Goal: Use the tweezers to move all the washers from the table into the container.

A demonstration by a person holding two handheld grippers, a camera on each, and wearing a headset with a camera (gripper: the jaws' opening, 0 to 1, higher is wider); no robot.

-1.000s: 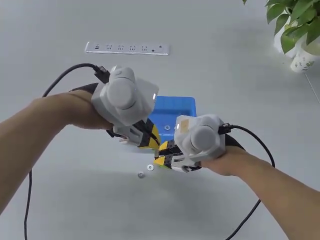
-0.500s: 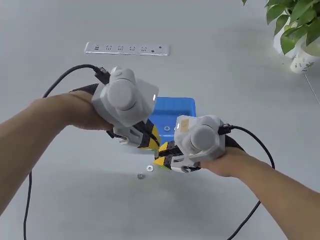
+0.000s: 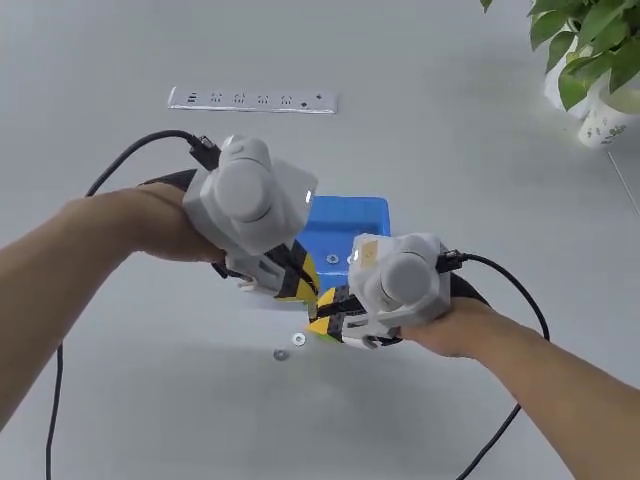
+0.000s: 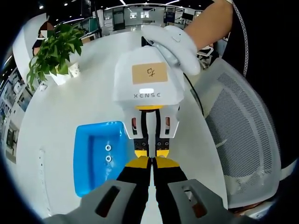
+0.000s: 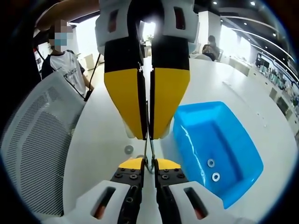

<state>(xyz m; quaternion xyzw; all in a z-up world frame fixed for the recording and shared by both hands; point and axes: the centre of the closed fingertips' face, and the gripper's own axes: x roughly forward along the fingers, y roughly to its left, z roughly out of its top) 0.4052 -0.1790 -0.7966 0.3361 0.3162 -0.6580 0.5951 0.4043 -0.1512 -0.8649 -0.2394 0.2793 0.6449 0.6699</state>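
The left gripper point(image 4: 152, 161) and the right gripper point(image 5: 149, 164) are set nose to nose above the table point(image 3: 150, 400), just on the near side of the blue container point(image 3: 350, 205). Both pairs of fingers are seen pressed together, and the thin metal tweezers point(image 5: 147, 144) are pinched between them, so that the tool is held by both grippers at once (which end is the tip cannot be told). The long axis of the tweezers is laid along the line joining the two grippers, roughly from far-left to near-right in the head view, and is not pointed down at the table. Two washers point(image 5: 211, 163) are already lying in the container. Two loose washers point(image 3: 298, 340) are left on the table, close beside each other, just near and left of the meeting fingers. The right gripper is judged the nearer of the two to them. For the coming move the tweezers would have to be released by one gripper and their tip swung down towards the near-left, away from the container, before anything can be picked.
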